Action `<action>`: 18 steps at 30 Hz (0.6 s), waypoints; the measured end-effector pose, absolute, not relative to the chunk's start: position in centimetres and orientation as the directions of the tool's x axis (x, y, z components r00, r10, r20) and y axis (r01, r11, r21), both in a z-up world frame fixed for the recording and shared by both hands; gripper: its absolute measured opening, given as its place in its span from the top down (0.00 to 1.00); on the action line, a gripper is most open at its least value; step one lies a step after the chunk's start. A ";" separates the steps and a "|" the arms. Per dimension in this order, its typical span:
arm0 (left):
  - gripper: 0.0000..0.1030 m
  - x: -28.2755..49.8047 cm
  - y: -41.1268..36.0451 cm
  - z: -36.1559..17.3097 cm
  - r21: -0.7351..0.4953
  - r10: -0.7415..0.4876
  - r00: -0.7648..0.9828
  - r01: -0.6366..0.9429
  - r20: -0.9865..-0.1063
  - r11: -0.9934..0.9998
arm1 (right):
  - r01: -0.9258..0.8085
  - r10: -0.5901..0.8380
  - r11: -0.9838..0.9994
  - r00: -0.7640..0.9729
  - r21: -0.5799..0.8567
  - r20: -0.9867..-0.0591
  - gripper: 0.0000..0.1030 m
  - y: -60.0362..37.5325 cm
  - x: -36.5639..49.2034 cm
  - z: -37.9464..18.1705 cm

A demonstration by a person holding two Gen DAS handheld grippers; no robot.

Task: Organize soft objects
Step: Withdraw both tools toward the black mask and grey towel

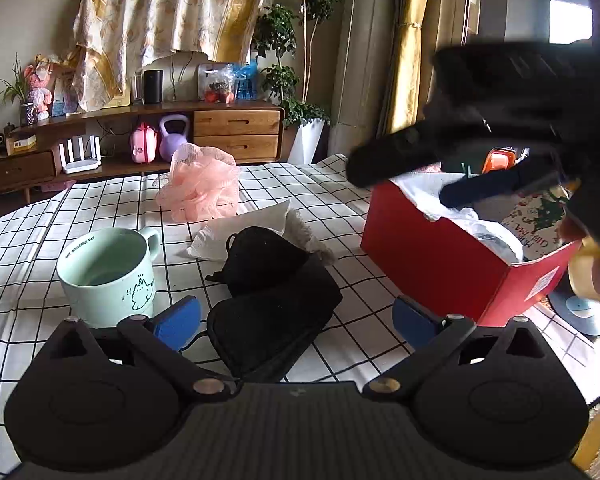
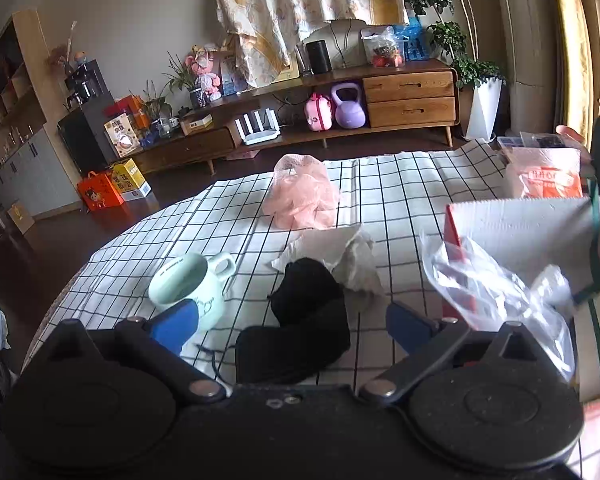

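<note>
Left gripper (image 1: pixel 296 322) with jaws spread wide, blue pads (image 1: pixel 179 322) apart and pressing on nothing, low over a black-and-white checked cloth (image 1: pixel 100 208). Between those spread fingers, though not touched by them: a black padded eye mask (image 1: pixel 274 326), lying flat on the cloth. Just behind it and overlapping, a black face mask (image 1: pixel 260 258), itself lying partly on a crumpled white tissue (image 1: pixel 240 226). Farther back, well apart, a pink mesh bath pouf (image 1: pixel 200 188). To the left of the eye mask, just beside the left pad, a mint-green mug (image 1: pixel 106 276), upright, handle turned away. To the right, a red cardboard box (image 1: pixel 432 260), open at the top, white cloth and a clear plastic bag inside. Above that box in the left wrist view, blurred and dark: right gripper (image 1: pixel 404 182), fingers spread. In its own view, right gripper (image 2: pixel 292 324) likewise released, blue pads (image 2: pixel 178 326) wide apart with nothing clamped, the eye mask (image 2: pixel 292 346) lying between them on the cloth, the plastic bag (image 2: pixel 496 284) just beside the right finger. Beyond the table, a wooden sideboard (image 1: pixel 236 128) against the wall.
</note>
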State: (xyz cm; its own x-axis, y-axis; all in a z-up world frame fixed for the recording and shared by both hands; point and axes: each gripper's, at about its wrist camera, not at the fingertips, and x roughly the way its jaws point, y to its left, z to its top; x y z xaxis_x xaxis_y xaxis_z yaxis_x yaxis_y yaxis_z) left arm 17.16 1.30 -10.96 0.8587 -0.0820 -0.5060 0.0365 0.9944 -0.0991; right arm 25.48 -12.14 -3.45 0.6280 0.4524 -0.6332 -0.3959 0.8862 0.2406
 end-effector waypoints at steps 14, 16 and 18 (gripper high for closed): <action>0.00 22.7 1.8 -14.0 -0.093 -0.063 0.839 0.015 -0.541 0.996 | -0.275 0.349 0.934 0.557 0.229 -0.754 0.19 -8.4 35.5 -6.0; 0.00 23.3 1.8 -14.4 -0.092 -0.064 0.834 0.016 -0.548 0.996 | -0.254 0.335 0.940 0.551 0.228 -0.764 0.22 -8.3 36.3 -6.8; 0.00 23.8 1.9 -14.8 -0.096 -0.069 0.831 0.019 -0.552 0.995 | -0.248 0.319 0.945 0.539 0.215 -0.780 0.24 -8.0 36.9 -7.6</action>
State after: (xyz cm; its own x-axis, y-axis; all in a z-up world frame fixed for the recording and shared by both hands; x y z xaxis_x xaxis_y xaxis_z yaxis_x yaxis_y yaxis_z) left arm 23.76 1.90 -14.81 0.8309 -0.0693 -0.5522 0.0192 0.9952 -0.0960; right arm 36.89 -8.03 -7.58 0.5388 0.3187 -0.7798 -0.2481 0.9447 0.2146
